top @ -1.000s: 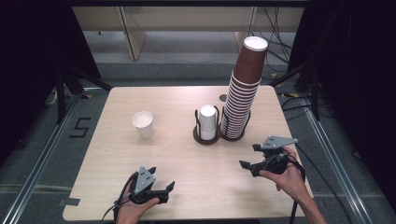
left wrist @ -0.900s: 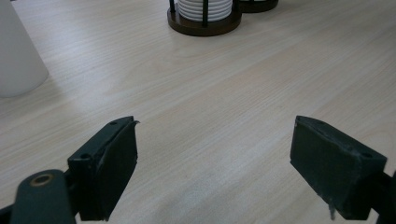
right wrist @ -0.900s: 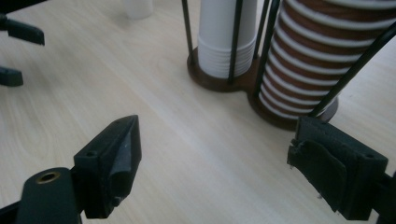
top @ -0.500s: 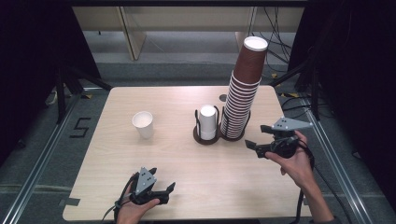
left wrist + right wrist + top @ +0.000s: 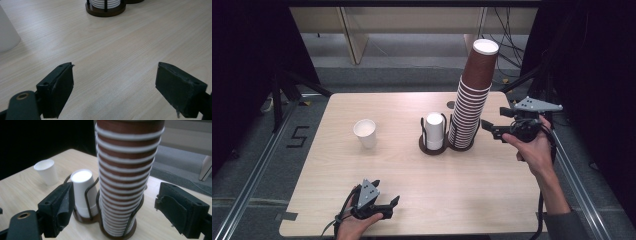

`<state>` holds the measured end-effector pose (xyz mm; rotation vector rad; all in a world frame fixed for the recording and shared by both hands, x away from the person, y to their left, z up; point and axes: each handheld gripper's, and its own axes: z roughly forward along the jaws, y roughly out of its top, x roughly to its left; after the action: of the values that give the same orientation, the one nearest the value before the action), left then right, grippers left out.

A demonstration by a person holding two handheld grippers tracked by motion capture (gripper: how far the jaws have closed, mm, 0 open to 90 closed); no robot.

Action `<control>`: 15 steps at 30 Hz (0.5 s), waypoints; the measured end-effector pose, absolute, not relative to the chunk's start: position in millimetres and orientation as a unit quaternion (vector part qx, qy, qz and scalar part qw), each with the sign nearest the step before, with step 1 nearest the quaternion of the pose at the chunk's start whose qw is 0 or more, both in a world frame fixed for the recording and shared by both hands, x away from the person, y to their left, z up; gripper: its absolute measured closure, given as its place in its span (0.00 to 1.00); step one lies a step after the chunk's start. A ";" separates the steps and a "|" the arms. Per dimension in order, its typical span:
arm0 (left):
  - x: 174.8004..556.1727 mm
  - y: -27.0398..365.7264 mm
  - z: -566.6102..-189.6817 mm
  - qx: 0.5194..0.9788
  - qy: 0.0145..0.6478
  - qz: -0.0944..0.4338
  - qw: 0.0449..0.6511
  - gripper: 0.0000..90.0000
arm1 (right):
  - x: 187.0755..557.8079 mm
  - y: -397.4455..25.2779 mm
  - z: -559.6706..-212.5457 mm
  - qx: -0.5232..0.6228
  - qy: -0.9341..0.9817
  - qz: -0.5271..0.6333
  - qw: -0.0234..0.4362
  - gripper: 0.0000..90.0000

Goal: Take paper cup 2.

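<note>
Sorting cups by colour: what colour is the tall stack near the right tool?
Brown with white rims, clearest in the right gripper view: tall stack.

grippers [image 5: 488,129]: black, grey three-cornered plates | cables: black | sleeve [image 5: 566,226]: grey

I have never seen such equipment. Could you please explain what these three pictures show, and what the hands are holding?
A person holds a two-jaw tool in each hand. One camera looks down on the table; the other two ride on the tools and look along their black jaws. The left tool rests low near the table's front edge, open and empty. The right tool is raised, open, beside a tall stack of brown cups in a wire holder. Next to it stands a white cup stack, and one single white cup stands apart.
</note>
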<state>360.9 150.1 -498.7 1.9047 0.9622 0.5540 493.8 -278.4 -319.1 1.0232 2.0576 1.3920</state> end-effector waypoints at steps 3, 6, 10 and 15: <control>361.0 150.2 -498.9 0.771 0.389 0.224 0.451 0.16 | 500.7 -278.1 -305.4 0.370 0.741 0.510 0.231 0.17; 360.9 149.7 -498.9 0.772 0.389 0.222 0.451 0.16 | 507.7 -274.1 -288.3 0.369 0.742 0.511 0.228 0.17; 360.7 149.5 -499.1 0.776 0.387 0.220 0.447 0.16 | 512.8 -268.3 -272.7 0.367 0.737 0.515 0.238 0.17; 361.2 148.8 -500.3 0.778 0.384 0.217 0.448 0.16 | 520.5 -263.7 -259.8 0.367 0.731 0.525 0.236 0.17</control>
<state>361.2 148.8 -500.3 1.9245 0.9511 0.5368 520.5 -263.7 -259.8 1.0070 2.0049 1.4398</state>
